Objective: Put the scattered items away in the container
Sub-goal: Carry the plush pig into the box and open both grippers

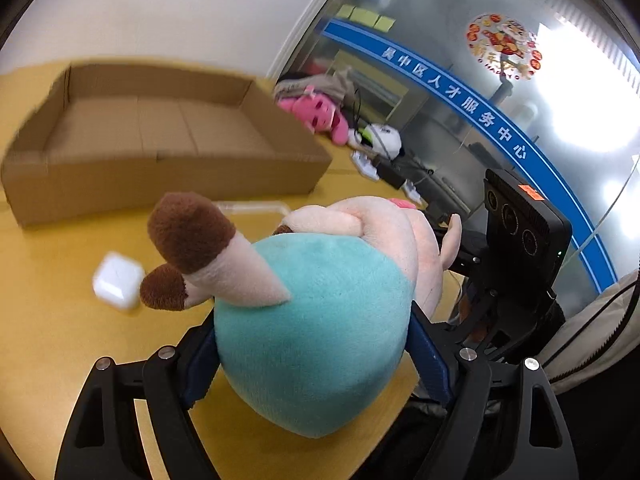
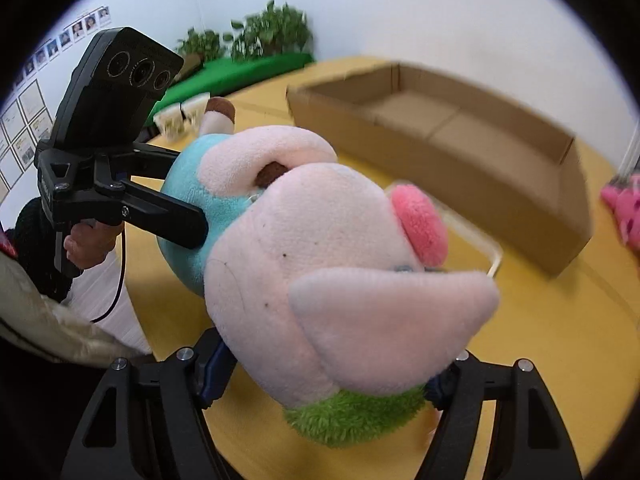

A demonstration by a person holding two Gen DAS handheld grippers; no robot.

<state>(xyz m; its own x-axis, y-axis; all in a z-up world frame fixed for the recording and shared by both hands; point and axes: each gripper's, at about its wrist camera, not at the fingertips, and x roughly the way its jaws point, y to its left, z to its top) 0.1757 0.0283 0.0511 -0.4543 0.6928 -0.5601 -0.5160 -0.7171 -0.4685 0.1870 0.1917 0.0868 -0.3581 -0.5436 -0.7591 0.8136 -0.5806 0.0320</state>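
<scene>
We hold the plush pig above the yellow table, its teal body pinched in our left gripper and its pink head in our right gripper. It has brown hooves and a pink snout. Beyond lie a white case, a clear tray and the open cardboard box.

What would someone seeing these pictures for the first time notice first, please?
The pig plush toy fills both views, held above the yellow table between two claws: the left claw grips its teal body, the right claw its head end. Behind it sits a long, open cardboard box, with nothing visible inside. A small white case lies on the table in front of the box in the left view.
</scene>
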